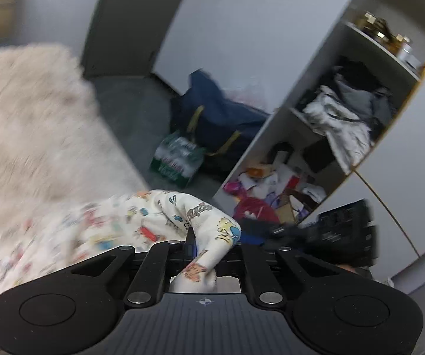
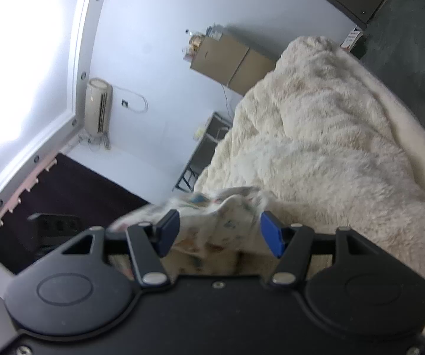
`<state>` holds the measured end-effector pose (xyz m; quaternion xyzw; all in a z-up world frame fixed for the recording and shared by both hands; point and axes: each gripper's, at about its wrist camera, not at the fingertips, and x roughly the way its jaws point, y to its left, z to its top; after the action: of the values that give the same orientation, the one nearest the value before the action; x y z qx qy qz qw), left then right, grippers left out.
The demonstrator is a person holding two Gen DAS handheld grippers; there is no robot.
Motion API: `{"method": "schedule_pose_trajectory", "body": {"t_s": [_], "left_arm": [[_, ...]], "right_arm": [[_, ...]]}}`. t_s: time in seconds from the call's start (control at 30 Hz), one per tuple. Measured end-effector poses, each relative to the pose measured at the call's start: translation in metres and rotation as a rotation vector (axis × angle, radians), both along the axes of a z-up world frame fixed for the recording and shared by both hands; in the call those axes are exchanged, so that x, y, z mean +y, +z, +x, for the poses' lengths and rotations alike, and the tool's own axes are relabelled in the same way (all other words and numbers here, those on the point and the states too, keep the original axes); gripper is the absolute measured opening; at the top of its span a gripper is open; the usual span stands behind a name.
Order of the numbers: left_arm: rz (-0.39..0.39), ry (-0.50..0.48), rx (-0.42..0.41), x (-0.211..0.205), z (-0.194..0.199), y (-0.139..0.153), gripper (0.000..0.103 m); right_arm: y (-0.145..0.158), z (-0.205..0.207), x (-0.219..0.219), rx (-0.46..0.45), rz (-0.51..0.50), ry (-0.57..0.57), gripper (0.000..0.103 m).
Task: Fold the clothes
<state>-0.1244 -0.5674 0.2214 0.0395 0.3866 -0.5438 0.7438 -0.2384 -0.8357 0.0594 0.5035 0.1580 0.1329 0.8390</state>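
Note:
A white garment with a colourful cartoon print (image 1: pixel 141 222) lies over the fluffy cream blanket (image 1: pixel 26 124). My left gripper (image 1: pixel 196 244) is shut on a fold of this garment, which drapes over and hides the fingers. In the right wrist view the same garment (image 2: pixel 218 216) bunches between the blue pads (image 2: pixel 168 230) of my right gripper (image 2: pixel 221 233). Its jaws stand wide apart, and the cloth sits loose between them over the blanket (image 2: pixel 316 136).
An open wardrobe (image 1: pixel 339 124) with piled clothes and clutter stands at the right. A dark blue bag (image 1: pixel 215 121) and a pack of bottles (image 1: pixel 177 159) sit on the grey floor. A black crate (image 1: pixel 348 224) is nearby. Cardboard boxes (image 2: pixel 230 59) and a dark side table (image 2: pixel 206 151) stand beyond the bed.

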Motion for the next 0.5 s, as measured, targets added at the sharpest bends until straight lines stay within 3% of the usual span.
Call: {"method": "schedule_pose_trajectory", "body": {"t_s": [0.1, 0.2, 0.33, 0.43, 0.5], "left_arm": [[-0.049, -0.015, -0.04, -0.005, -0.013, 0.038, 0.005], [-0.162, 0.007, -0.01, 0.015, -0.007, 0.078, 0.005], [-0.419, 0.095, 0.128, 0.084, 0.023, 0.121, 0.005], [-0.63, 0.221, 0.294, 0.161, 0.056, 0.126, 0.006], [-0.778, 0.351, 0.377, 0.231, 0.081, 0.111, 0.006]], "right_arm": [[0.004, -0.011, -0.007, 0.011, -0.023, -0.096, 0.058], [0.009, -0.019, -0.009, 0.017, -0.052, -0.168, 0.058], [0.015, -0.024, -0.009, 0.01, -0.083, -0.199, 0.058], [0.024, -0.029, -0.005, -0.003, -0.13, -0.223, 0.058], [0.028, -0.03, -0.001, -0.01, -0.157, -0.23, 0.058]]}}
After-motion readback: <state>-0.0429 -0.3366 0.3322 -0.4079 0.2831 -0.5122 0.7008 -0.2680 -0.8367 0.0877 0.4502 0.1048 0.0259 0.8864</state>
